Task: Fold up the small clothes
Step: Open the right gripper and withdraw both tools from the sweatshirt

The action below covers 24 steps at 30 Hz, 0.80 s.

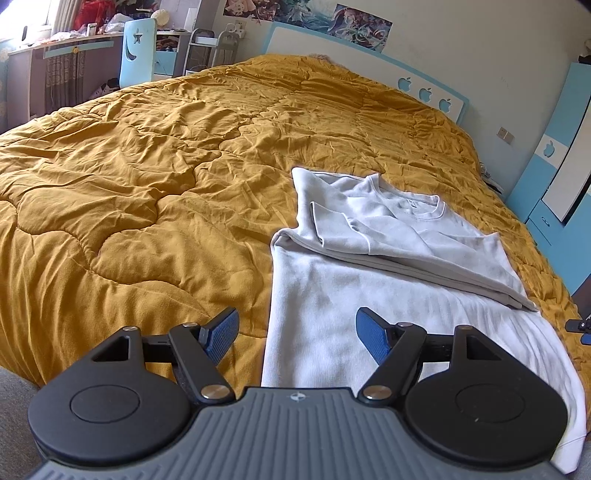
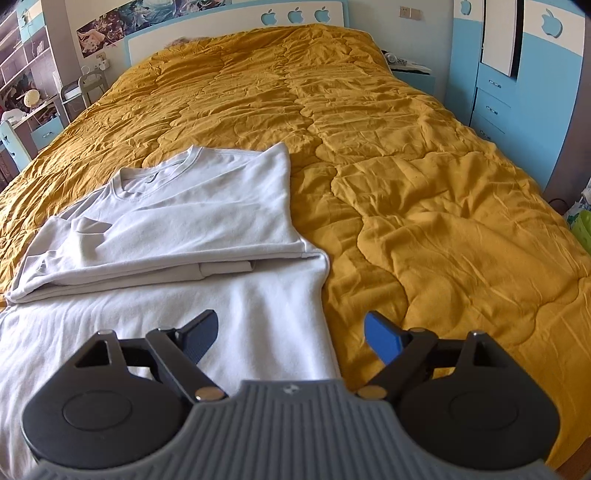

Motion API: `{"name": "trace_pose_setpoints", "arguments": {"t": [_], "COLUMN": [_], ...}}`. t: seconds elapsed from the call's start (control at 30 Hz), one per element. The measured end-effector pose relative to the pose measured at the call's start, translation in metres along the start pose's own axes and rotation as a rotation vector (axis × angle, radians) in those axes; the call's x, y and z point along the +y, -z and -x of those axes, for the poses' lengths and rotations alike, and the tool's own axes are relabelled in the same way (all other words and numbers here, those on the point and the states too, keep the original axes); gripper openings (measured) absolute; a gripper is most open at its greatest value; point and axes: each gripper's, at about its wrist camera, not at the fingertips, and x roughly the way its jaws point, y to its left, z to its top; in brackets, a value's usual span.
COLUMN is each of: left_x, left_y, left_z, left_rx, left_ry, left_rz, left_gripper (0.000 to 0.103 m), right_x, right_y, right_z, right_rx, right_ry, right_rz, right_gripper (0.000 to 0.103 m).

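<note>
A pale grey long-sleeved top (image 1: 388, 240) (image 2: 177, 218) lies on the mustard quilt, its upper half with the collar folded down over the lower half. The sleeves are tucked in. My left gripper (image 1: 297, 332) hovers open above the top's near left edge, nothing between its blue pads. My right gripper (image 2: 291, 334) hangs open above the top's near right edge, with no cloth between its fingers. A small piece of the right gripper (image 1: 580, 326) shows at the right edge of the left wrist view.
The mustard quilt (image 1: 147, 177) (image 2: 424, 184) covers a wide bed. A white and blue headboard (image 2: 229, 26) stands at the far end. Blue wardrobe drawers (image 2: 491, 99) flank the right side. A desk and a blue chair (image 1: 136, 51) stand beyond the left side.
</note>
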Motion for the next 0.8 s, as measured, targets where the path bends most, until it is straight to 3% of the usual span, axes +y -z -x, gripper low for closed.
{"name": "trace_pose_setpoints", "arguments": {"t": [0.1, 0.3, 0.37, 0.5, 0.6, 0.8], "left_x": [0.004, 0.028, 0.034, 0.038, 0.037, 0.04], "left_y": [-0.003, 0.002, 0.005, 0.011, 0.014, 0.024], "left_z": [-0.003, 0.003, 0.007, 0.013, 0.014, 0.021], "left_rx": [0.103, 0.241, 0.249, 0.241, 0.276, 0.361], "left_ry": [-0.014, 0.096, 0.108, 0.084, 0.115, 0.192], "left_rz": [-0.053, 0.005, 0.015, -0.01, -0.032, -0.048], "left_gripper": [0.084, 0.081, 0.081, 0.081, 0.081, 0.081], "right_x": [-0.006, -0.019, -0.025, -0.043, -0.06, -0.064], "right_y": [0.007, 0.018, 0.022, 0.027, 0.036, 0.078], "right_z": [0.006, 0.03, 0.043, 0.071, 0.086, 0.089], "right_rx": [0.073, 0.204, 0.191, 0.125, 0.14, 0.349], "right_ry": [-0.069, -0.139, -0.147, -0.047, -0.044, -0.12], "right_rz": [-0.069, -0.146, -0.151, -0.131, -0.14, -0.126], "right_gripper": [0.082, 0.082, 0.082, 0.082, 0.082, 0.082]}}
